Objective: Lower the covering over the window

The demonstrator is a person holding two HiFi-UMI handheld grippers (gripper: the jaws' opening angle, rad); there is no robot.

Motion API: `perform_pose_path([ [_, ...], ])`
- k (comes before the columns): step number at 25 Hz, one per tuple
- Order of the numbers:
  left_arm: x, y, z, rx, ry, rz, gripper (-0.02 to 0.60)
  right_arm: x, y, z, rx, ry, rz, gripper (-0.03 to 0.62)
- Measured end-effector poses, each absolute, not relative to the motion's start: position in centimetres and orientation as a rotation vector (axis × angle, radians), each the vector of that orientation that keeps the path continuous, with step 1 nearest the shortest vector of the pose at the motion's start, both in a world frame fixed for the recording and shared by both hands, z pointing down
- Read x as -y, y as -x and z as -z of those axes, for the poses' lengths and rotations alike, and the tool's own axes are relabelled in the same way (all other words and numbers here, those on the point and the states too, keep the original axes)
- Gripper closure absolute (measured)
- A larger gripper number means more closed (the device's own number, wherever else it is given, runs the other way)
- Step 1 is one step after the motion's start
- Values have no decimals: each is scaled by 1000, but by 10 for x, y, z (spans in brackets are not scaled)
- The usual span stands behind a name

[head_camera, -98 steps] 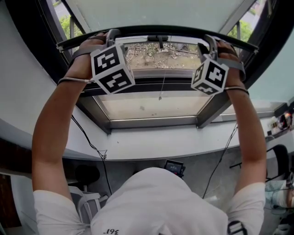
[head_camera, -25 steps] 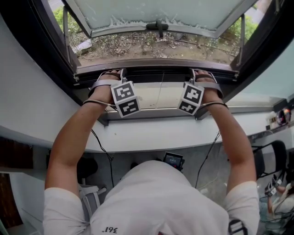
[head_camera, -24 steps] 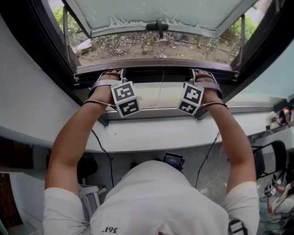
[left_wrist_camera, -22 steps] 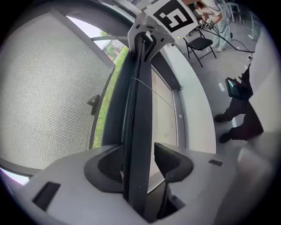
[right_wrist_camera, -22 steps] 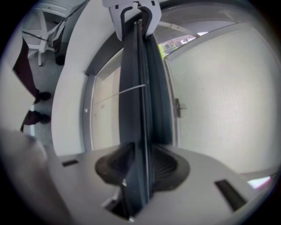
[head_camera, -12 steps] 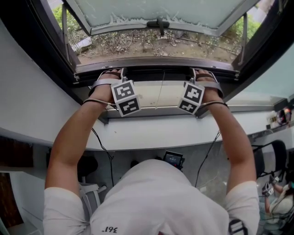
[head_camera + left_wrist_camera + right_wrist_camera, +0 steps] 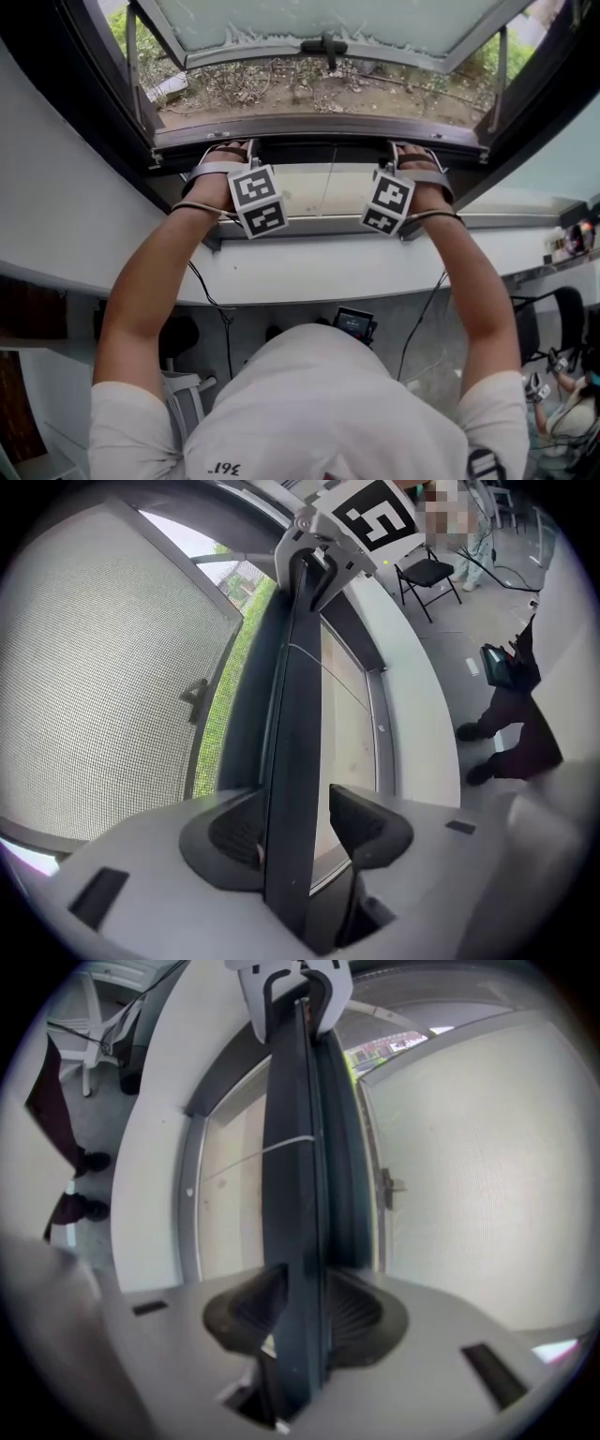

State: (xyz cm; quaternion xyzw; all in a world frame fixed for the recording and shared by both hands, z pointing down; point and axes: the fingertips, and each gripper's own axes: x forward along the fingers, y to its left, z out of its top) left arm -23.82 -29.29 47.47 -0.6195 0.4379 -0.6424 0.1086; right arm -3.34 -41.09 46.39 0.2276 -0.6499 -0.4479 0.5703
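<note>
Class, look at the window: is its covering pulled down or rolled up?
Down: its dark bar sits low near the sill, with the mesh spread above it.

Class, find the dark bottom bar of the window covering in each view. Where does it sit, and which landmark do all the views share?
Head view: the bottom bar runs across, upper middle.
Left gripper view: it stands upright through the centre.
Right gripper view: upright, just left of centre.
Shared landmark: the sash handle.
</note>
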Motion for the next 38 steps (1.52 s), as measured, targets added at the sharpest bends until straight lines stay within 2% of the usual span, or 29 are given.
perform_pose_path([
  [15, 298, 241, -474, -1291, 1816, 1866, 370, 419, 40, -461, 1538, -599, 1072, 470],
  [18, 299, 242, -473, -1296, 1814, 1861, 370, 421, 41, -458, 1540, -604, 1068, 495],
  [27, 300, 239, -463, -1358, 1841, 1689, 370, 418, 36, -455, 1580, -578, 1061, 490],
  [38, 299, 240, -461, -1404, 1875, 1651, 370, 415, 37, -454, 1640, -552, 1032, 487],
])
